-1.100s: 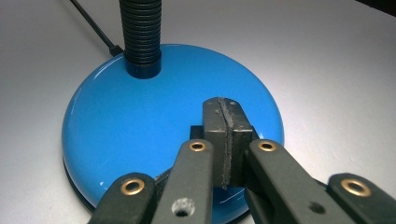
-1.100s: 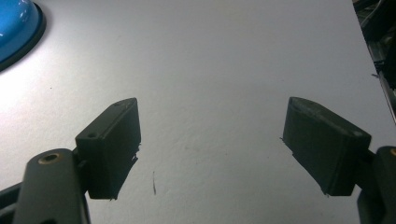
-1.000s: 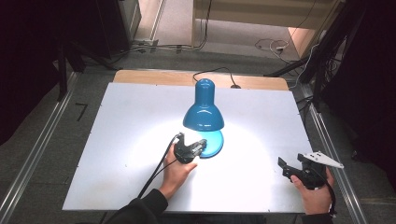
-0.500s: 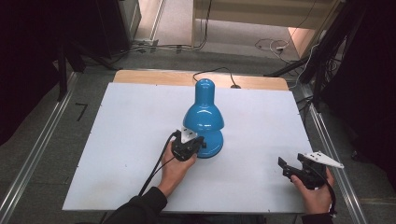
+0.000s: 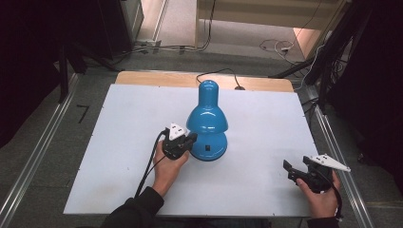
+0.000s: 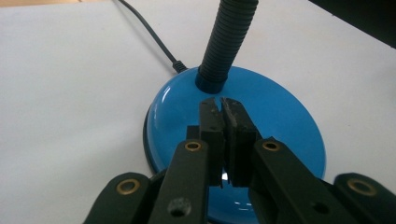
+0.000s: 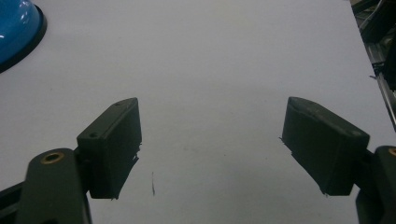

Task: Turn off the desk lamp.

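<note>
A blue desk lamp [image 5: 206,118] stands mid-table, its shade bent down over its round base [image 5: 215,151]. It casts no light on the table. My left gripper [image 5: 192,139] is at the base's left front edge. In the left gripper view its jaws [image 6: 221,105] are shut with nothing between them, their tips just above the blue base [image 6: 280,116] in front of the ribbed black neck [image 6: 226,42]. My right gripper [image 5: 291,172] is held low near the table's front right corner, open and empty [image 7: 210,140], with the base's edge [image 7: 14,28] far off.
The lamp's black cord [image 5: 218,73] runs off the table's far edge, over a strip of wood [image 5: 152,78]. The white table top [image 5: 266,123] is bare around the lamp. Metal rails [image 5: 332,142] run along both sides, and dark equipment and cables stand beyond.
The bright pool of light under the lamp's shade a second ago has gone out. My left gripper has shifted slightly left at the base. The right gripper has stayed put.
</note>
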The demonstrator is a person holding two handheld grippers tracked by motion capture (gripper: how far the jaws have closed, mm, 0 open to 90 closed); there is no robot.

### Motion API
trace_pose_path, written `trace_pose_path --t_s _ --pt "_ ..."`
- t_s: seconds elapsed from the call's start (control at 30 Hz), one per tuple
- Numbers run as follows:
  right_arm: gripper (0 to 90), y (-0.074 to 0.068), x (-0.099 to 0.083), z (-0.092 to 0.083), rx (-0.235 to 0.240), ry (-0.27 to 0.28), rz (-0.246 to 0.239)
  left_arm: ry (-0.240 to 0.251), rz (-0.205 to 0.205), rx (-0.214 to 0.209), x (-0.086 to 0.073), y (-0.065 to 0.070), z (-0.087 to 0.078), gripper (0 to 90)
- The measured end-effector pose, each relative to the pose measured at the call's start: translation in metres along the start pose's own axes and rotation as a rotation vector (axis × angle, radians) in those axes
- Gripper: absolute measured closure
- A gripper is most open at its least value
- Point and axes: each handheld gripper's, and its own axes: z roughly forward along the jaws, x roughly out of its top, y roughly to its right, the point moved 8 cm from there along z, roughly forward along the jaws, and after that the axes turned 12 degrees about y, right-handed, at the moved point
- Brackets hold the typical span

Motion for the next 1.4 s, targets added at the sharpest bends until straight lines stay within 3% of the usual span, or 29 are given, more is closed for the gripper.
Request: trace_pose_path --t_s 0.63,0.97,1.4 --pt "18.5 0.000 0.000 0.000 0.000 -0.002 0.000 0.003 -0.034 0.024 0.002 -0.018 -0.013 70.5" --pt "18.5 0.000 0.000 0.000 0.000 -0.002 0.001 -0.023 -0.055 0.055 0.000 -0.029 -0.016 51.5" --pt "18.5 0.001 0.000 0.000 -0.001 -0.001 0.005 -0.012 -0.074 0.105 0.004 -0.053 -0.039 38.1"
